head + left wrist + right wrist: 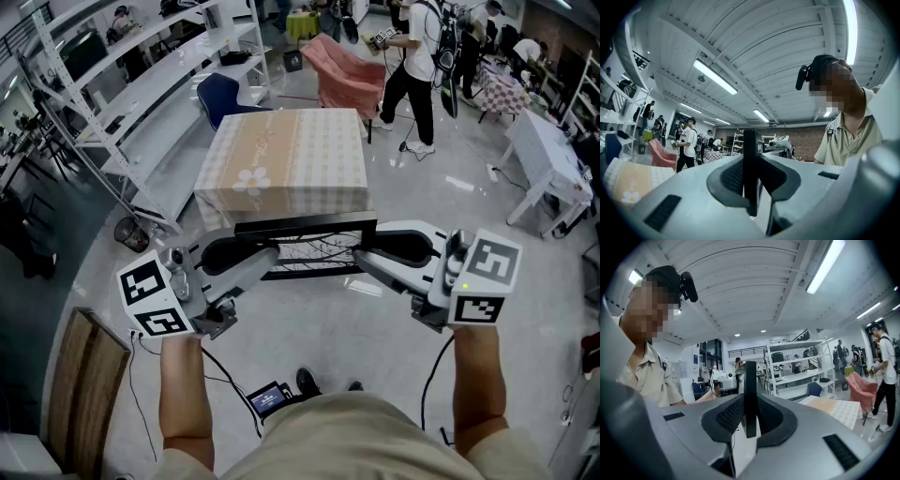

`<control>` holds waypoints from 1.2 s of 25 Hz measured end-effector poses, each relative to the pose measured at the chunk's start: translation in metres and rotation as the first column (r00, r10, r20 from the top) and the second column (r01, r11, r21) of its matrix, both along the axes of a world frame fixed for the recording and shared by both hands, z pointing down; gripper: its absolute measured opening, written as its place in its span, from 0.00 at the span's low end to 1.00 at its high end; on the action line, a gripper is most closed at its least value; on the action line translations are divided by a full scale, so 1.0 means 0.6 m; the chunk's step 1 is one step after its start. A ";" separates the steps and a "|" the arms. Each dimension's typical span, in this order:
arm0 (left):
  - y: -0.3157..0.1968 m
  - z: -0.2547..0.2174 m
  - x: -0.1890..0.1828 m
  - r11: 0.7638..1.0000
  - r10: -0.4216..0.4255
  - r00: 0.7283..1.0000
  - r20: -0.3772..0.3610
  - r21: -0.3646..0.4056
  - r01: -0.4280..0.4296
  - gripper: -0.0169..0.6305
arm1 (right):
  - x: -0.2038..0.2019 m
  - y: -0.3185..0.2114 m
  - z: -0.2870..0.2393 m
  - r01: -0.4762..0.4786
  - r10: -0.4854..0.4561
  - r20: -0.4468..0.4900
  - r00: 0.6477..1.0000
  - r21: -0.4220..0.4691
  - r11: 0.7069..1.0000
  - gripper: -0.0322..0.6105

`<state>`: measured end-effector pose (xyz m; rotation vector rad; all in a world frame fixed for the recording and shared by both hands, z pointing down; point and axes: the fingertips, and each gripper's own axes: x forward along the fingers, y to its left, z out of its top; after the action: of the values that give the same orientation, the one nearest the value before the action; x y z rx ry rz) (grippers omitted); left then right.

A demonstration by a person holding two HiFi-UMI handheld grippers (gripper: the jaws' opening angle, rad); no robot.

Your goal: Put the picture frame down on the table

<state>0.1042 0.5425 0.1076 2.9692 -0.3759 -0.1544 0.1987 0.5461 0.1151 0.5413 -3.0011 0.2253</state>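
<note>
The picture frame (306, 228) hangs in the air at the middle of the head view, caught by its two short sides between the tools. The left gripper (269, 261) reaches in from the lower left and the right gripper (366, 258) from the lower right, and their tips point toward each other. In each gripper view the frame's black edge stands as a narrow upright bar between the jaws. The ribbed pads (732, 176) press on it from both sides, so both tools are clenched on the frame. Behind its glass, thin dark branch lines show.

The frame lies over the grey floor, just below the near edge of the table (286, 141) in the picture and apart from it. The table carries a pale checked cloth with a white flower print at its lower left.

A small round bin (132, 232) stands on the floor at the left, beside the white shelving (141, 84); what it holds cannot be made out.

Each gripper's cube (487, 281) bears black-and-white square markers, which are the only print visible.
</note>
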 end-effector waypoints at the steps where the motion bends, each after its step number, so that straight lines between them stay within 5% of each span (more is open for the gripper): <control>1: -0.001 0.001 -0.001 1.000 -0.001 1.000 0.000 -0.001 0.001 0.12 | 0.000 -0.001 0.001 0.000 0.000 0.000 1.000 -0.001 1.000 0.16; 19: -0.017 0.005 -0.017 1.000 -0.001 1.000 0.000 -0.009 0.001 0.12 | -0.016 -0.020 0.005 -0.001 0.002 0.025 1.000 -0.028 1.000 0.16; 30: -0.185 0.033 -0.096 0.999 0.006 1.000 0.002 -0.039 -0.006 0.12 | -0.095 -0.187 0.035 -0.007 0.009 0.036 0.999 -0.054 0.999 0.16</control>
<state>0.0464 0.4317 0.1277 2.9317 -0.3662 -0.1422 0.1415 0.4341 0.1361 0.5508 -3.0186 0.3187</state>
